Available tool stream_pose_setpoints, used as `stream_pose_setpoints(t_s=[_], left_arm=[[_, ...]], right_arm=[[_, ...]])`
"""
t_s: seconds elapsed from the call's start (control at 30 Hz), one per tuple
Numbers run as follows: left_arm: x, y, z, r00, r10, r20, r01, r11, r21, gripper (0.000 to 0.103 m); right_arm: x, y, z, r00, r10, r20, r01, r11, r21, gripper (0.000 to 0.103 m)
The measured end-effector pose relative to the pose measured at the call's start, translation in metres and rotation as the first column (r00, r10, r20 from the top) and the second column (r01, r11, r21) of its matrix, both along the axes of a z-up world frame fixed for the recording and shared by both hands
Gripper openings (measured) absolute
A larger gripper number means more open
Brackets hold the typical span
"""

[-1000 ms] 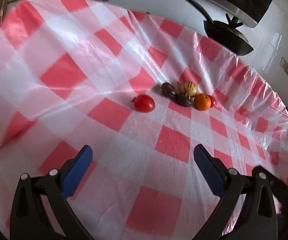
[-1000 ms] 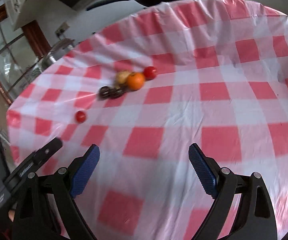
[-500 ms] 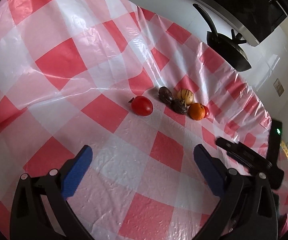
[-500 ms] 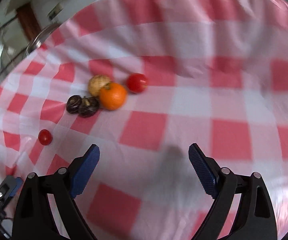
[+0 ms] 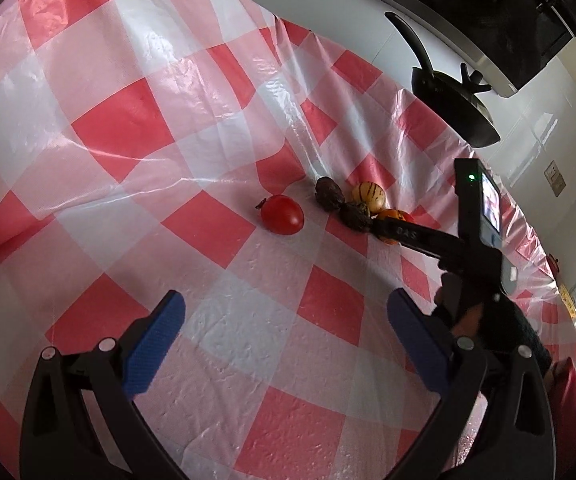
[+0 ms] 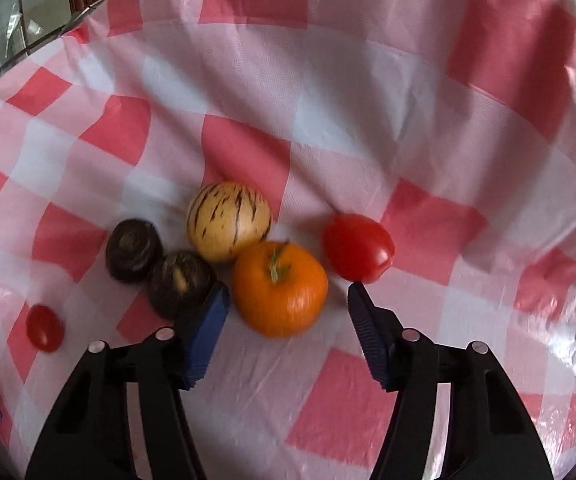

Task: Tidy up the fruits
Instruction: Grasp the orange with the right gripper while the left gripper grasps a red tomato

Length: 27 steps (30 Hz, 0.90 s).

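In the right wrist view an orange fruit [image 6: 280, 288] lies on the checked cloth, just ahead of my open right gripper [image 6: 288, 300], partly between its blue fingertips. Touching it behind is a striped yellow fruit [image 6: 228, 220]. Two dark wrinkled fruits [image 6: 134, 249] [image 6: 180, 280] lie to its left, a red tomato [image 6: 358, 247] to its right, a small red tomato [image 6: 45, 327] far left. My left gripper [image 5: 284, 312] is open and empty, well short of a red tomato [image 5: 282, 214]. The right gripper's body [image 5: 468, 240] hides most of the orange fruit there.
A red and white checked plastic cloth [image 5: 128, 128] covers the table. A black pan [image 5: 452, 96] stands beyond the far edge by the white wall. A window frame [image 6: 16, 28] shows past the table's edge in the right wrist view.
My right gripper has moved forward and down to the fruit cluster, and its fingers have narrowed toward the orange fruit. It has entered the left wrist view. The left gripper has tilted slightly.
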<state>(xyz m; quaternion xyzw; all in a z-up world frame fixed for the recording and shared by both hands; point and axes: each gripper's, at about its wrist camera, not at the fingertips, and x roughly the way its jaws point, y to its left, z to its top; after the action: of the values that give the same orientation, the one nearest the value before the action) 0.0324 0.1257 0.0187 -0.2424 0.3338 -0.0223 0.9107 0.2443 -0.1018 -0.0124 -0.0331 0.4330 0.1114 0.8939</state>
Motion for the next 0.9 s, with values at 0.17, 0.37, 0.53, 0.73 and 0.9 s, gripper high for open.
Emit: stream_pose_setpoints(t_s=[0.17,0.37,0.53,0.73,0.9], left_arm=[[0.001,0.0,0.0,1.0,0.007,-0.006,-0.007,1.0,0.001,0.101],[0.001,0.0,0.0,1.0,0.007,-0.012,-0.007,1.0,0.007,0.101],[0.003,-0.005,0.0,0.999,-0.029,-0.024,0.029,0.999,0.026,0.101],[0.019,-0.018,-0.004,0.992,-0.065,-0.111,0.074,0.995,0.073,0.101],[0.061,-0.029,-0.002,0.989,0.004,-0.147,0.023,0.983,0.181,0.101]], right_arm=[[-0.014,-0.014,0.002,1.0,-0.018,-0.016,0.019,0.997,0.069,0.044],[-0.083,-0.063,0.004,0.993,-0.119,-0.01,0.116,0.948,0.295,0.044],[-0.112,-0.097,0.003,0.976,-0.219,0.005,0.198,0.893,0.403,0.044],[-0.112,-0.11,0.007,0.975,-0.224,0.015,0.189,0.856,0.482,0.044],[-0.106,-0.101,0.007,0.976,-0.217,0.015,0.182,0.854,0.488,0.045]])
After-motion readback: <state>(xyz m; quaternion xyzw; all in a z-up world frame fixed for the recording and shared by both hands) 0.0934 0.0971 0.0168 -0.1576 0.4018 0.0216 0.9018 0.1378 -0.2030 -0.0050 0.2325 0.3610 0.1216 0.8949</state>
